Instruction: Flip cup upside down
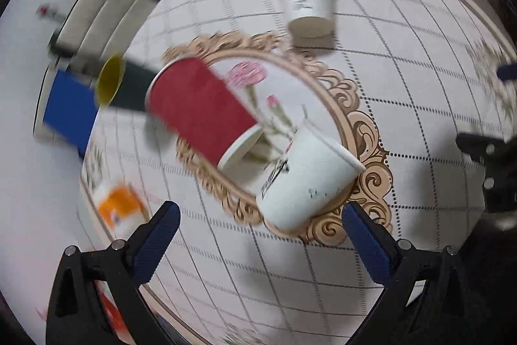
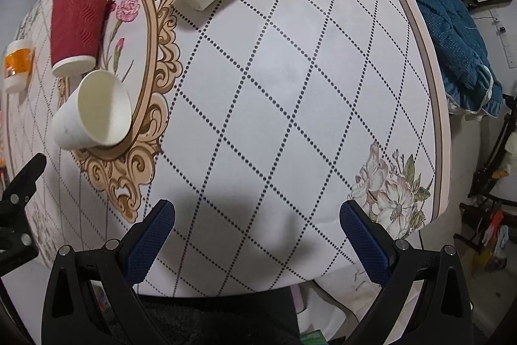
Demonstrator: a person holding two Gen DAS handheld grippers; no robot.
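The plain white cup [image 1: 307,180] stands on the table [image 1: 404,86], just ahead of the left hand-held gripper [image 1: 258,215] — fingers spread wide, holding nothing. The right hand-held gripper [image 2: 257,215] is also spread and empty, with the cup off to its left — so the left one looks nearer.

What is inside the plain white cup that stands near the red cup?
In the right wrist view, the plain white cup shows its open mouth: only bare white inner wall, nothing inside. Its bottom is hidden by the near rim. It stands beside the red cup on the table.
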